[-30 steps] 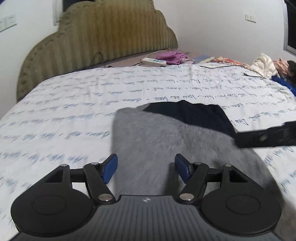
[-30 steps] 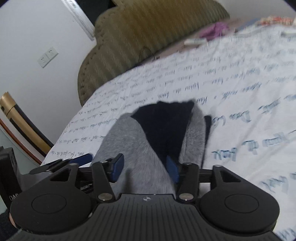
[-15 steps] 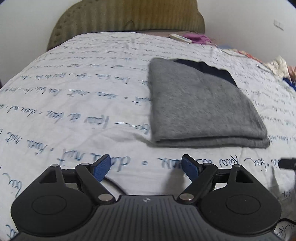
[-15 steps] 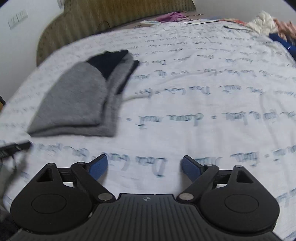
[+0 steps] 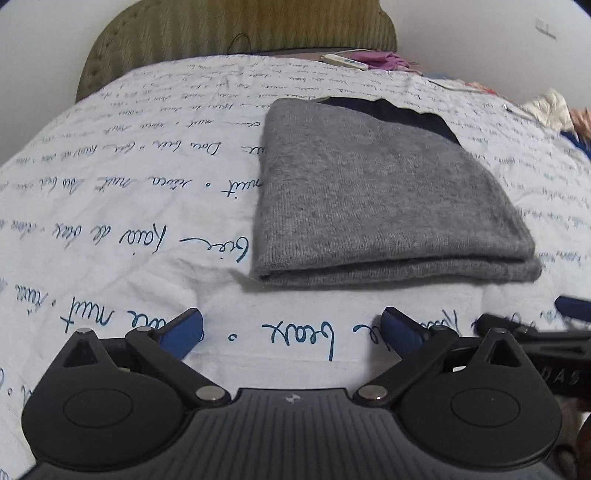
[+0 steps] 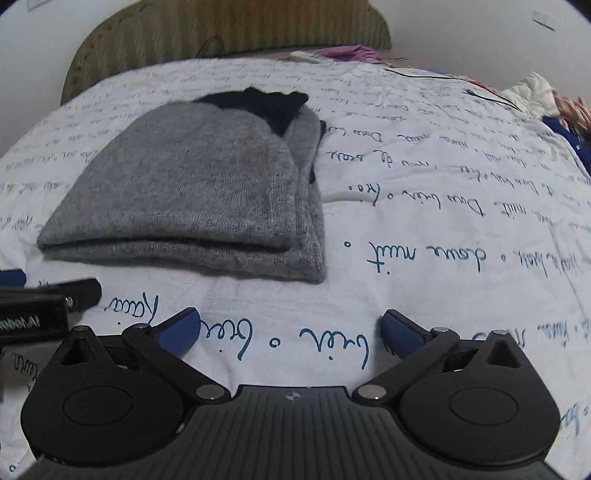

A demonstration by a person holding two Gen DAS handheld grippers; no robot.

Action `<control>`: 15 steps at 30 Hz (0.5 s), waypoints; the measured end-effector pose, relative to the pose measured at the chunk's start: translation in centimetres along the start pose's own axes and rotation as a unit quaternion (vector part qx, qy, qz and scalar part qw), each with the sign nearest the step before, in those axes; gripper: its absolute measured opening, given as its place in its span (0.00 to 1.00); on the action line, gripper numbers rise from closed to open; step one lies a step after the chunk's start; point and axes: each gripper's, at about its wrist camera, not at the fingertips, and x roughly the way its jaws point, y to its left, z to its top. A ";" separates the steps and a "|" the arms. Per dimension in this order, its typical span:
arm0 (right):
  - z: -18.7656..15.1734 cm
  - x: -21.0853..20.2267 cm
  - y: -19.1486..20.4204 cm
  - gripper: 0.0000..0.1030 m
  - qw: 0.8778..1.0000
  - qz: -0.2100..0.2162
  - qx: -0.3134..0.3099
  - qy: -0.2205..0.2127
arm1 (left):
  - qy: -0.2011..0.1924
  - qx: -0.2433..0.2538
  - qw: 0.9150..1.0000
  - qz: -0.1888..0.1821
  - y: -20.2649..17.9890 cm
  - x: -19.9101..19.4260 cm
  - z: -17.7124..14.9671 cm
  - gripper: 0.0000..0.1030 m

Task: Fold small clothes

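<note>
A grey knit garment (image 5: 384,195) with a dark navy part at its far end lies folded flat on the white bedsheet (image 5: 129,206). My left gripper (image 5: 291,330) hovers over bare sheet just in front of its folded edge, jaws opening wide, nothing between them. In the right wrist view the same garment (image 6: 199,184) lies ahead and to the left. My right gripper (image 6: 290,328) is also over bare sheet, jaws opening wide and empty. The right gripper's blue fingertip (image 5: 572,308) shows at the left view's right edge, and the left gripper's black body (image 6: 44,304) at the right view's left edge.
A padded olive headboard (image 5: 236,33) stands at the far end. A white remote (image 5: 343,61) and pink cloth (image 5: 380,59) lie near it. Crumpled clothes (image 6: 535,96) and a black cable (image 6: 443,79) lie at the far right of the bed.
Both grippers have let go of the garment, drawn back toward the near edge of the bed and opened wide. The garment now lies folded flat on the sheet.
</note>
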 end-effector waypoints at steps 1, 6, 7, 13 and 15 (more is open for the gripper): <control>-0.1 0.0 -0.2 1.00 1.000 0.003 0.005 -0.002 | -0.004 0.008 1.000 0.004 -0.2 0.0 -0.2 1.00; 0.0 0.0 -0.2 1.00 1.000 0.002 0.006 0.000 | -0.014 0.010 1.000 0.003 -0.2 -0.2 -0.5 1.00; 0.0 0.0 -0.2 1.00 1.000 0.001 0.006 0.000 | -0.014 0.011 1.000 0.003 -0.2 -0.2 -0.5 1.00; 0.0 0.0 0.0 1.00 1.000 -0.001 0.005 0.004 | -0.007 0.008 1.000 -0.001 -0.1 -0.3 -0.4 1.00; 0.1 0.1 -0.1 1.00 1.000 0.000 0.004 0.005 | -0.005 0.006 1.000 -0.003 0.0 -0.3 -0.4 1.00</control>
